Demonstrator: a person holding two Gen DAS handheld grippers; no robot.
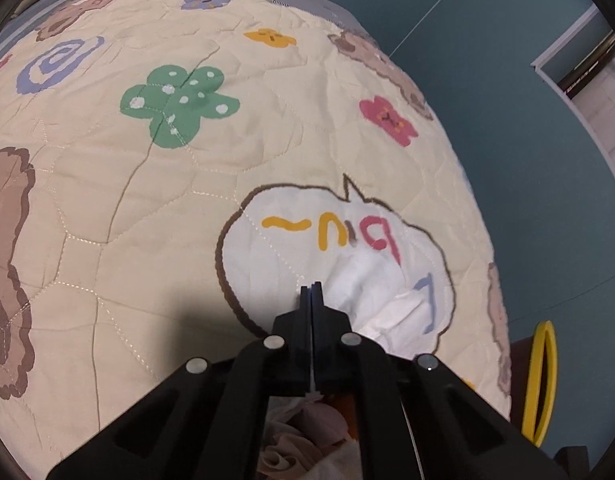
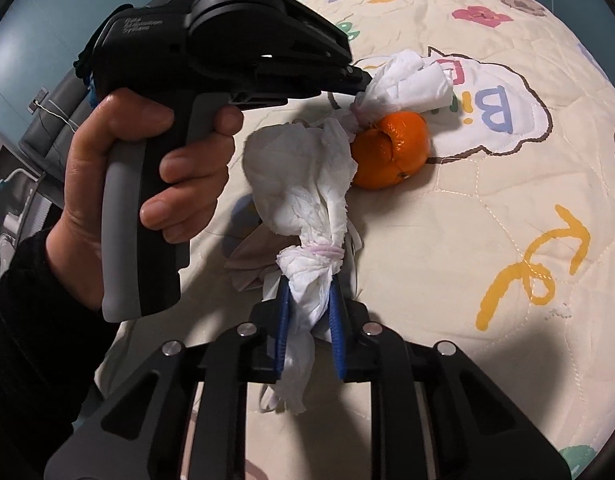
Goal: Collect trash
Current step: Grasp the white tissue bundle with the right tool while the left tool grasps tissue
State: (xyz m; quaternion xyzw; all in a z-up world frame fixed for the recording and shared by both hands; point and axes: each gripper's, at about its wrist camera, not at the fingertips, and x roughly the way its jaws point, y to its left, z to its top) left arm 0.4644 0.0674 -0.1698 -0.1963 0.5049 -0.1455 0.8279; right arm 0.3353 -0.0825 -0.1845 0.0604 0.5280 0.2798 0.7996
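Observation:
A long white tissue bundle [image 2: 303,184], twisted and tied with pale pink bands, stretches across the quilt. My right gripper [image 2: 307,280] is shut on its near end, the blue pads [image 2: 282,320] pressing the paper from both sides. A hand holds my left gripper [image 2: 361,80], which pinches the bundle's far end. In the left wrist view the left gripper [image 1: 311,286] has its jaws together, with a thin white edge between them and the tissue [image 1: 371,292] bunched just to the right. An orange mandarin [image 2: 391,152] with split peel lies against the bundle's far side.
Everything rests on a cream quilt [image 1: 147,220] printed with flowers, bears and a speech bubble. A crumpled pinkish-brown paper [image 2: 247,260] lies under the bundle. A yellow ring [image 1: 543,380] stands past the quilt's right edge, over a teal floor [image 1: 507,80].

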